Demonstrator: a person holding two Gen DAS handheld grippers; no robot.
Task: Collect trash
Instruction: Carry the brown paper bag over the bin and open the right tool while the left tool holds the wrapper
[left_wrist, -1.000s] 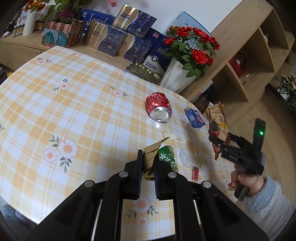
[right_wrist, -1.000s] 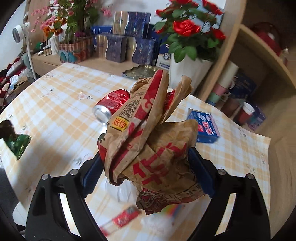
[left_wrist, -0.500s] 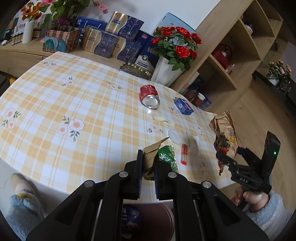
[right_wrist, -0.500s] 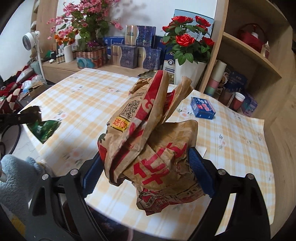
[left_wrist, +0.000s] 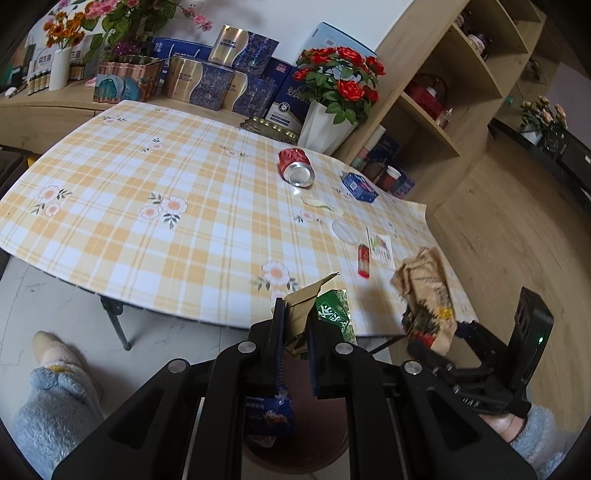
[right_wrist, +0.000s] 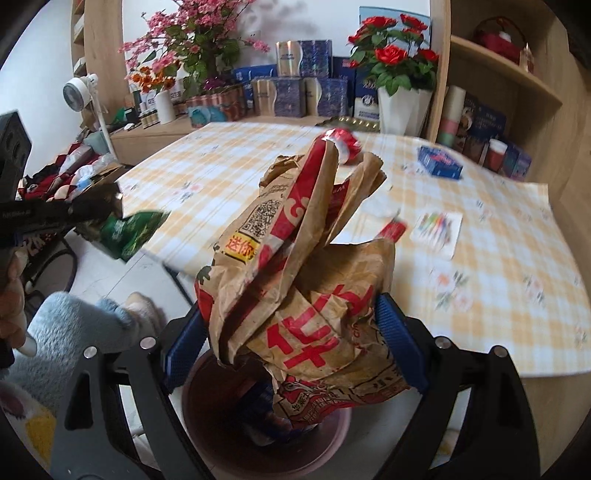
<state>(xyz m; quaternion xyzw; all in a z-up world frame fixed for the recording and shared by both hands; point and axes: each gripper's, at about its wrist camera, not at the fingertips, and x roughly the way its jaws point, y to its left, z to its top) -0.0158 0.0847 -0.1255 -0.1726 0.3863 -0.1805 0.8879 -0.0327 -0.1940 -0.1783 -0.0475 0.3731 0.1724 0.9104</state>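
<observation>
— What trash is off the table?

— A crumpled brown paper bag (right_wrist: 303, 295) with red print, held upright over a dark round bin (right_wrist: 266, 435) on the floor. Beside it, a torn green carton (left_wrist: 328, 314) with a brown cardboard flap, also above the bin.

— And inside the bin?

— Something blue; hard to tell more.

— What lies on the checked table (left_wrist: 147, 192)?

— A red can (left_wrist: 295, 166) on its side, a small blue box (left_wrist: 360, 182) near the far edge, a red wrapper (left_wrist: 364, 260), and just beside it a white card (left_wrist: 380, 245).
</observation>
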